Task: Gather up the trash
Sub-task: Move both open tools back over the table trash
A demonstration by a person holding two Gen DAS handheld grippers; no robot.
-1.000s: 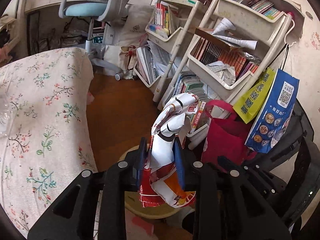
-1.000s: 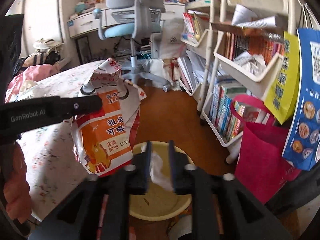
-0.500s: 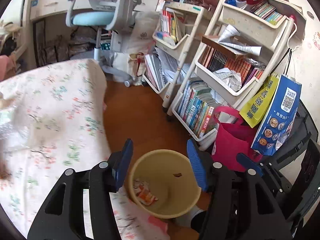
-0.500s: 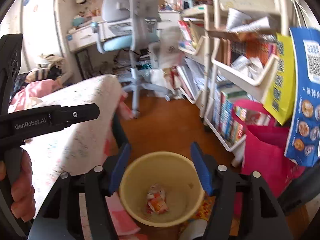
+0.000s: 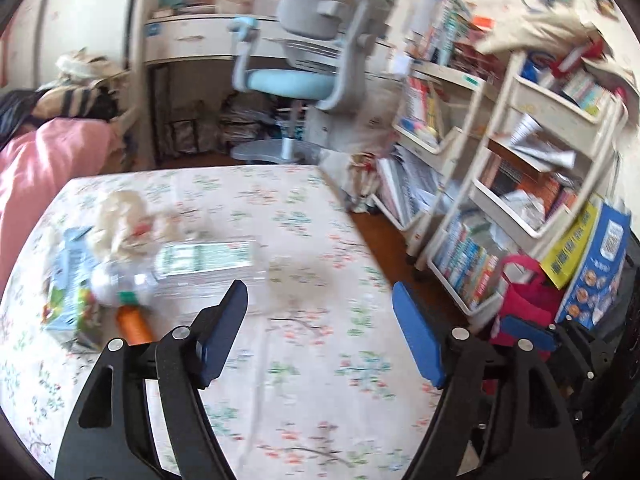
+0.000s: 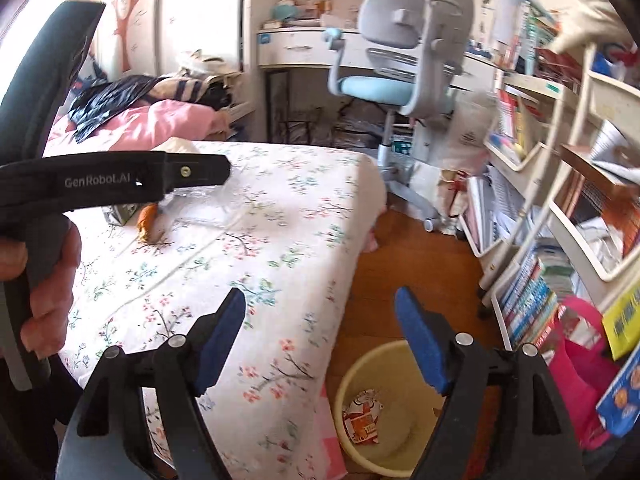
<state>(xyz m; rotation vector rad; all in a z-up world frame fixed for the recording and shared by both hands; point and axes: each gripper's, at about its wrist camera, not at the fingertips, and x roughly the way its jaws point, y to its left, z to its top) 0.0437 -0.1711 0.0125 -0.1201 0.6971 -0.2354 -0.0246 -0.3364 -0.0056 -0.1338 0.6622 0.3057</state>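
The table with the flowered cloth carries the remaining trash: a clear plastic bottle with green label, lying with its long axis across the view, orange cap toward the left. Beside it are a blue carton and a crumpled wrapper. The yellow bin on the floor holds one red wrapper. The left tool is wide open and empty, and the bottle lies ahead-left of it, near. The right tool is also wide open and empty, farther away, so the left one seems better placed.
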